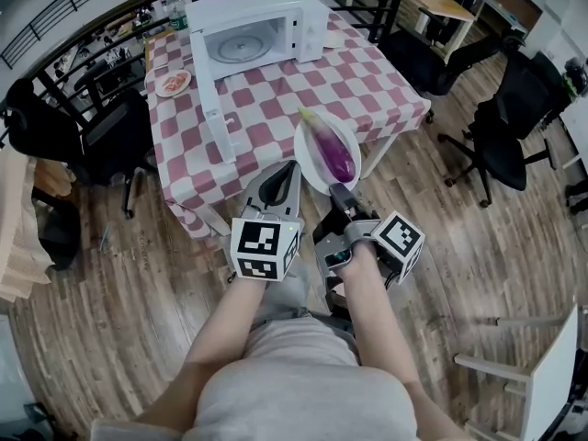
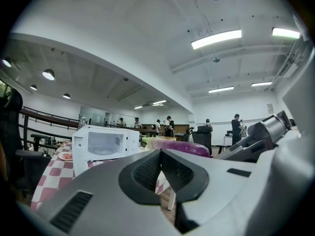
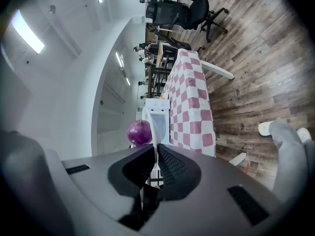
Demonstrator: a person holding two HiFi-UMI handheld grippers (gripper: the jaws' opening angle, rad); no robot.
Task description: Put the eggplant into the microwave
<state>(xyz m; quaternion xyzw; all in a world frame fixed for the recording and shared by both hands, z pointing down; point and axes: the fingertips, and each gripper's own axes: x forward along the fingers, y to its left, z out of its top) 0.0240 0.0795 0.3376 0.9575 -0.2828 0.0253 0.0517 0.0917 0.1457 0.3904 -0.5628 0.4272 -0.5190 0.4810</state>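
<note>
Starting with the head view, where does the eggplant [image 1: 333, 150] lie?

On a white plate [image 1: 308, 162] at the near edge of the checkered table [image 1: 266, 108]. It is well apart from the microwave [image 1: 257, 26], which stands at the far end with its door [image 1: 213, 108] swung open.

And the tools there?

Both point toward the plate. The right tool [image 1: 342, 194] meets its near rim. The left tool [image 1: 285, 177] sits just beside the rim on the left, apart from it.

What does the left gripper view add?

Its jaws are pressed together with nothing between them. Past them are the eggplant and, further off, the open microwave.

And the right gripper view?

Those jaws are nearly together, pinching a thin white edge that I take for the plate's rim. The eggplant shows just beyond it. Whether the plate rests on the table or hangs just clear of it, I can't settle from these angles.

So which step is this?

The carry, I'd say. The eggplant is taken up by way of its plate, yet the whole table lies between it and the oven. The next move calls for keeping the plate level, since a grip on one side of the rim could let it tip and the eggplant roll. The plate then has to go past the open door and into the cavity. The empty left tool is free to steady the plate.
</note>
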